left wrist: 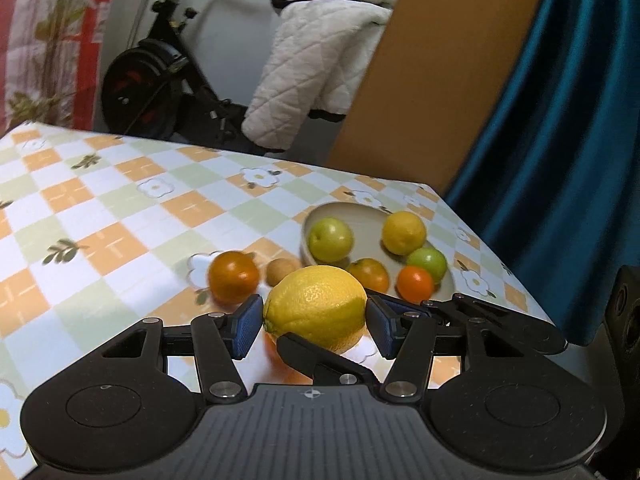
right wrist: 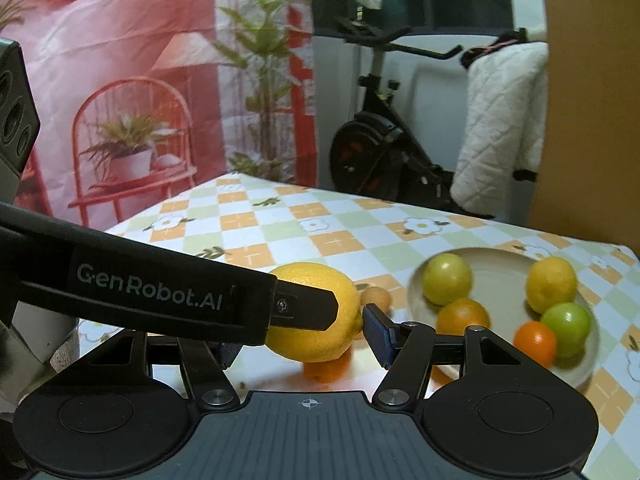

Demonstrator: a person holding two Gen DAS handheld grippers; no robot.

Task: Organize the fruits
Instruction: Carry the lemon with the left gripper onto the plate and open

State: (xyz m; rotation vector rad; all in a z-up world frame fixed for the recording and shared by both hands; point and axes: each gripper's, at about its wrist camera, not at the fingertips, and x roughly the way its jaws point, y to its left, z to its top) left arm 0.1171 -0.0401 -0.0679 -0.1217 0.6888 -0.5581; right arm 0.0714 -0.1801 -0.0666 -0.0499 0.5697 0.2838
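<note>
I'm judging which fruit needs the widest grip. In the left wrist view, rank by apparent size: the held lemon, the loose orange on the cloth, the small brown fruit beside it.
1. Held lemon, largest, though nearness to the camera inflates it.
2. Loose orange.
3. Small brown fruit, clearly smallest.

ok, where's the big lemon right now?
The big lemon sits centre in both wrist views, gripped between the left gripper pads, with the right gripper around it too, lifted above the tablecloth, just left of the fruit plate.
</note>
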